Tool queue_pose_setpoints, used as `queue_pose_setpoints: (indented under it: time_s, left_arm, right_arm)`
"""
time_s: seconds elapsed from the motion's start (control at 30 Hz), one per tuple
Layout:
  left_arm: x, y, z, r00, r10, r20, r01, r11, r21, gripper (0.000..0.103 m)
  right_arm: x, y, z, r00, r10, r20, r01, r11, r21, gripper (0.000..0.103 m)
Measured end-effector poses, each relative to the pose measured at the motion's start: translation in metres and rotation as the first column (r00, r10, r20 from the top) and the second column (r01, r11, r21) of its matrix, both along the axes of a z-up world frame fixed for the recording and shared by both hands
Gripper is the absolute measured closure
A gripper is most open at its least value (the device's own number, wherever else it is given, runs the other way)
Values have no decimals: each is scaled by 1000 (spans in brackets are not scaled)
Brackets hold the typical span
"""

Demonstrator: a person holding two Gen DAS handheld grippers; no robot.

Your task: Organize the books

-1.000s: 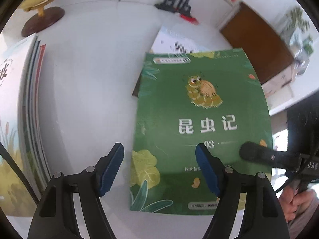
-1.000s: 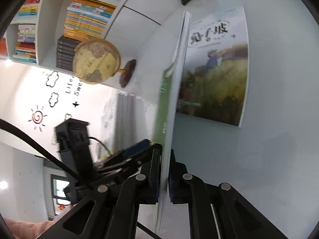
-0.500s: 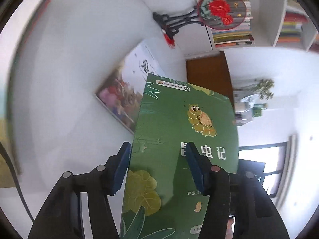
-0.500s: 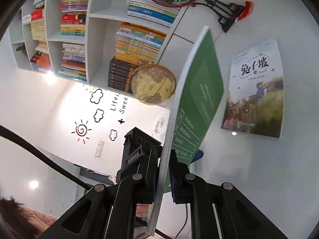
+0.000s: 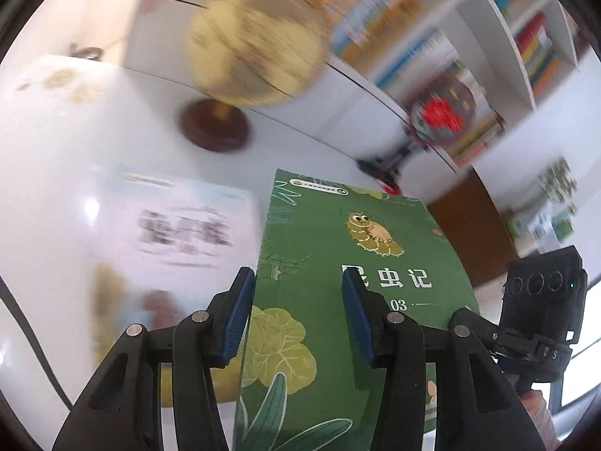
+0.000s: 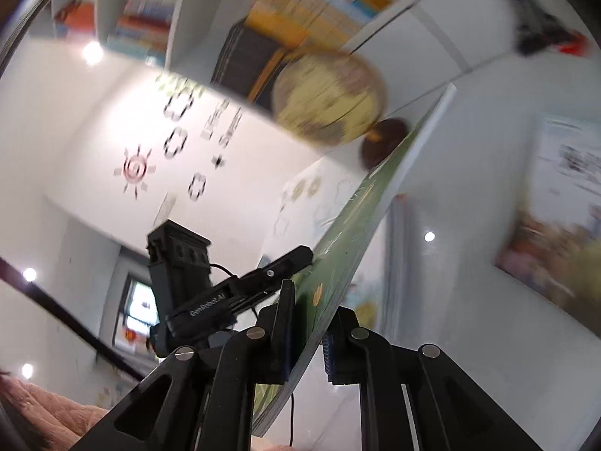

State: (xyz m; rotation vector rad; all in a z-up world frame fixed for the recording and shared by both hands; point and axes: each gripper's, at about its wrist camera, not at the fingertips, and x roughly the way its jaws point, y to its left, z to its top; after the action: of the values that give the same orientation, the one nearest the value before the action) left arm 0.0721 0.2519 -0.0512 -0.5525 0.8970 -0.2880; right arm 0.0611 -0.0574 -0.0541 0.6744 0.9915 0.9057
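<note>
While right gripper (image 6: 306,334) jaws clamp green book (image 5: 360,263), left gripper (image 5: 296,319) jaws half-spread, just closing, straddling its edge.

bright daylight; heavy motion blur on background, fisheye bending, dark corners.

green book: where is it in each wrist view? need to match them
Left wrist: green book fills centre to bottom, cover facing the camera, between the left tongs.
Right wrist: seen edge-on, a diagonal from bottom centre to upper right, clamped in the right tongs.
Shared landmark: globe.
</note>
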Motion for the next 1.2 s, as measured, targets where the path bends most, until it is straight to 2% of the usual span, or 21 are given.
queue_pose_setpoints:
  time_s: [0.07, 0.17, 0.37, 0.43, 0.5, 0.57, 0.67, 0.83, 1.03, 1.1, 1.13, 1.17, 1.2]
  left_arm:
    - [-4, 25, -2, 999, 50, -4, -50, 999, 14, 59]
    - [-10, 54, -13, 994, 113, -15, -111, 991, 79, 59]
    - [-10, 72, -46, 984, 158, -86, -144, 978, 149, 59]
    - [-10, 74, -49, 988, 135, -71, -124, 983, 136, 59]
    - [-6, 67, -50, 989, 125, -74, -112, 981, 156, 59]
    - [-3, 63, -53, 989, 123, -80, -107, 978, 181, 59]
    - [-3, 66, -60, 985, 139, -103, -119, 976, 182, 59]
    - [-4, 79, -67, 976, 163, -141, -140, 977, 158, 57]
    - [-2, 73, -65, 979, 145, -143, -115, 973, 200, 56]
    - [0, 70, -65, 980, 140, -144, -109, 972, 207, 56]
    - [1, 68, -65, 980, 137, -146, -105, 971, 213, 52]
    - [1, 66, -65, 980, 136, -145, -103, 971, 216, 49]
    - [2, 64, -65, 980, 133, -146, -100, 972, 213, 44]
  right_arm:
    - [11, 28, -4, 998, 66, 2, -66, 998, -1, 91]
    - [25, 68, -14, 988, 156, 2, -156, 988, -15, 91]
    - [46, 115, -54, 966, 253, -52, -255, 966, -39, 91]
    - [52, 119, -68, 964, 251, -85, -257, 965, -55, 91]
    - [55, 121, -83, 963, 243, -116, -258, 955, -145, 91]
    - [57, 120, -96, 961, 230, -154, -256, 949, -182, 92]
    - [61, 112, -111, 963, 177, -202, -214, 960, -179, 92]
    - [63, 105, -118, 963, 151, -224, -191, 967, -169, 92]
    - [60, 111, -112, 963, 153, -222, -193, 966, -174, 92]
    - [57, 110, -112, 964, 151, -220, -195, 960, -198, 88]
    - [57, 112, -110, 964, 149, -220, -196, 958, -210, 87]
    - [57, 114, -107, 964, 149, -219, -199, 953, -229, 82]
    - [56, 116, -103, 964, 151, -219, -204, 947, -246, 71]
